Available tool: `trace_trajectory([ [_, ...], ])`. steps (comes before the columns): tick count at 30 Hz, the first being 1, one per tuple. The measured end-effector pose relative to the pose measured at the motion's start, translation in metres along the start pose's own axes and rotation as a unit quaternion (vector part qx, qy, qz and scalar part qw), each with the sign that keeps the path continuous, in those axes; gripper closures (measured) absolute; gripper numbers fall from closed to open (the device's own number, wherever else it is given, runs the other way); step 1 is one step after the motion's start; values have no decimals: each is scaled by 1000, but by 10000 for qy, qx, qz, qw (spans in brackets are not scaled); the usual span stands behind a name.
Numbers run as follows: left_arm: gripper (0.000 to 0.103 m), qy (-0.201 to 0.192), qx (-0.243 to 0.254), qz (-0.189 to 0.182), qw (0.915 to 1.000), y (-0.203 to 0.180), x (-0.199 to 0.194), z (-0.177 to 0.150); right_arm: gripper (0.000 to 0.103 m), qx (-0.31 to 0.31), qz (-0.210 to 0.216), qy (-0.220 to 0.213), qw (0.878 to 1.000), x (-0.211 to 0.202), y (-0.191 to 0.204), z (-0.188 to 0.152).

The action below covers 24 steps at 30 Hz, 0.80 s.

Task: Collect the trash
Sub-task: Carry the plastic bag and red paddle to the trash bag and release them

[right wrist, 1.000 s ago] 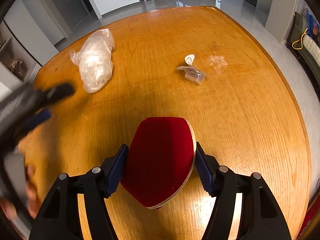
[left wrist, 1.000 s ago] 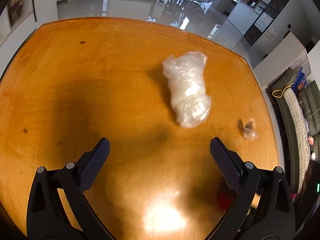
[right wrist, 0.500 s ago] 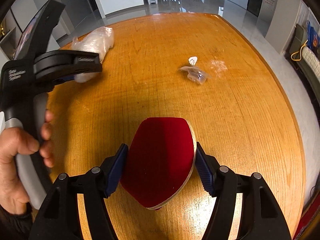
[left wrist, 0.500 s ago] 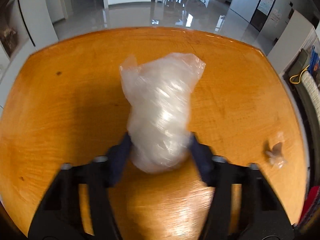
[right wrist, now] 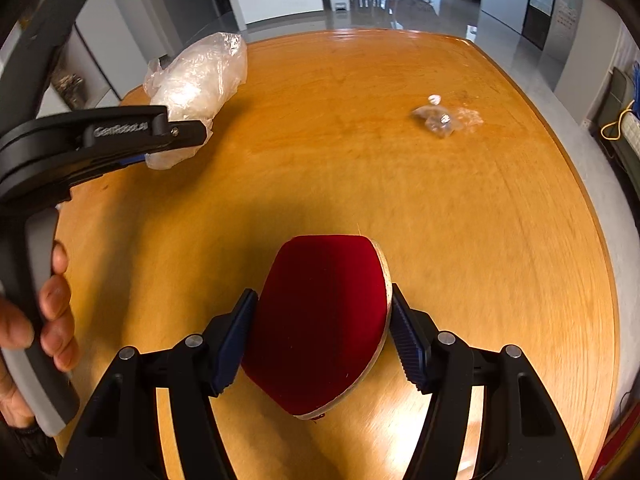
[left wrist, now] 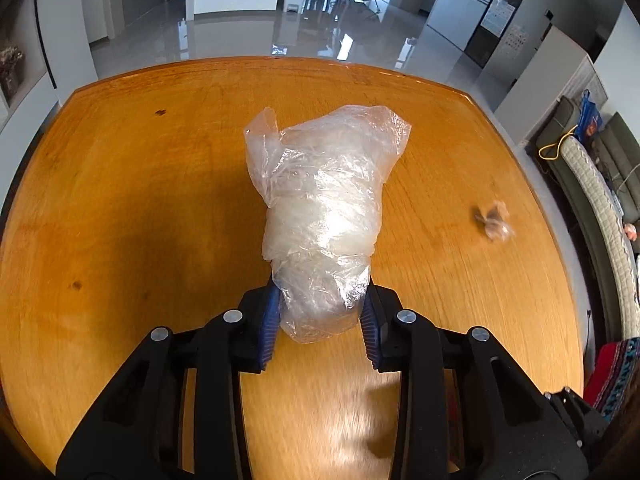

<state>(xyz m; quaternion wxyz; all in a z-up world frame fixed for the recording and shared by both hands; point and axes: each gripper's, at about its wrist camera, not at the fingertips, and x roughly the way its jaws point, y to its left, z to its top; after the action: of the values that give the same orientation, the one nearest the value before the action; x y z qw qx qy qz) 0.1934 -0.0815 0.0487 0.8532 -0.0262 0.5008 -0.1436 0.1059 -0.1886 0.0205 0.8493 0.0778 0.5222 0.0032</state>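
My left gripper (left wrist: 320,316) is shut on the near end of a crumpled clear plastic bag (left wrist: 324,208), which it holds over the wooden table (left wrist: 120,200). The bag also shows in the right wrist view (right wrist: 196,84), with the left gripper (right wrist: 176,136) closed on it and seeming to hold it a little above the table. My right gripper (right wrist: 320,328) is shut on a red velvet-covered piece with a pale rim (right wrist: 320,320), held low over the table. A small crumpled clear wrapper (right wrist: 440,120) lies on the table at the far right; it also shows in the left wrist view (left wrist: 492,222).
The round table's far edge (right wrist: 400,34) drops to a glossy tiled floor. A sofa (left wrist: 600,208) stands to the right of the table. A person's hand (right wrist: 36,312) holds the left gripper's handle at the left of the right wrist view.
My left gripper moved forward to the plastic bag, closed on its near end and lifted it. The right gripper stayed still, holding the red piece.
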Motion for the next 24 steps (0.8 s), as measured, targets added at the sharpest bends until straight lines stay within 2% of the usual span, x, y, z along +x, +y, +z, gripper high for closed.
trace_trajectory([
  [6, 69, -167, -109, -16, 9998, 19, -41, -42, 37, -192, 136, -68, 9997, -22, 29, -32],
  [15, 69, -531, -158, 206, 9982, 53, -101, -105, 37, -540, 438, -152, 9975, -44, 66, -66],
  [24, 69, -898, -522, 437, 9936, 101, -166, -183, 37, -1239, 939, -236, 9876, -70, 134, -112],
])
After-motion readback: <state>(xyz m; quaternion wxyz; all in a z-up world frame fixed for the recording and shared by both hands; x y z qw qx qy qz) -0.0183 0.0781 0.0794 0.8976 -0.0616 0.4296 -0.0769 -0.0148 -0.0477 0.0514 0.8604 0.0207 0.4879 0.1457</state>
